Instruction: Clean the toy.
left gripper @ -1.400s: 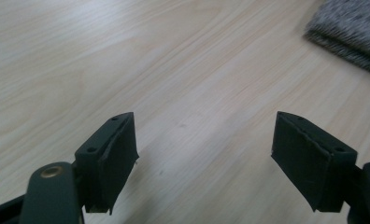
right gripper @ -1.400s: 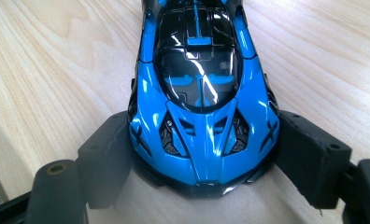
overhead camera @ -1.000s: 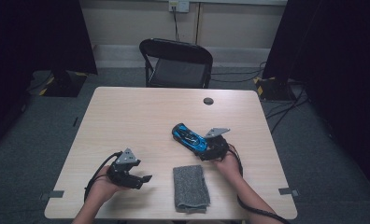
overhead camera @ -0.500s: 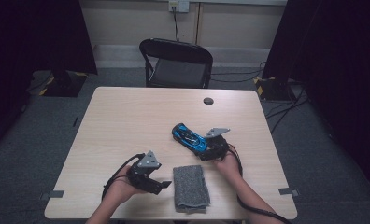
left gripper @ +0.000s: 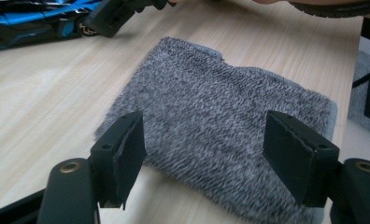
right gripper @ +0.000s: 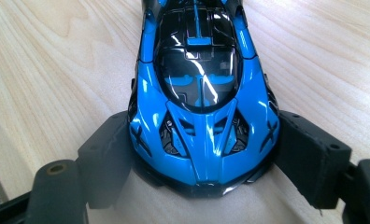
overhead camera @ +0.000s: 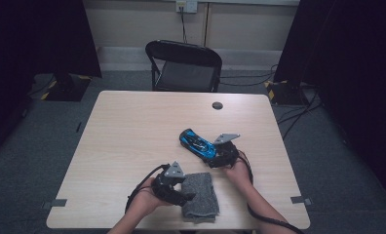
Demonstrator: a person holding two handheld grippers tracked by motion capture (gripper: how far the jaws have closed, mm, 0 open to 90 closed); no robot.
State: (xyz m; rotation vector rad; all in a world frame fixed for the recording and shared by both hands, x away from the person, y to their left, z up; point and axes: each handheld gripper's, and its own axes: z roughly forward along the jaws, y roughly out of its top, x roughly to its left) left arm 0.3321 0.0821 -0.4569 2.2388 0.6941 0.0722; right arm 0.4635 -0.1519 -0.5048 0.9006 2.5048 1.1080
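No brand, label or legible writing on anything here; the car carries only X-shaped marks on its two corners nearest the right gripper's camera.

Count: one car, one cloth, two grippers, one table, one chair, one dark disc.

Car (overhead camera: 197, 144): blue and black toy sports car, lying on the table (overhead camera: 132, 126) right of centre, set diagonally, one end pointing away toward the far left. In the right gripper view the car (right gripper: 202, 93) fills the middle, glossy roof up, wheels on the wood.

Right gripper (overhead camera: 219, 157): jaws clamped on the near end of the car, one pad against each flank. In its own view the right gripper (right gripper: 202, 168) has both pads touching the bodywork just behind the X marks. Grip is wide, set by the car's width. A hand holds it from the near edge.

Cloth (overhead camera: 200, 194): grey, fuzzy, roughly rectangular, flat on the table near the front edge, close to the car but not touching it.

Left gripper (overhead camera: 187, 196): at the cloth's left edge, tips over the fabric. In its own view the left gripper (left gripper: 204, 154) has jaws parted to a medium gap, just been closing, with the cloth (left gripper: 216, 121) lying under and between them; pads not pressing on it.

Chair (overhead camera: 183, 66): black, folding, beyond the far edge.

Disc (overhead camera: 217, 105): small, dark, near the far edge.
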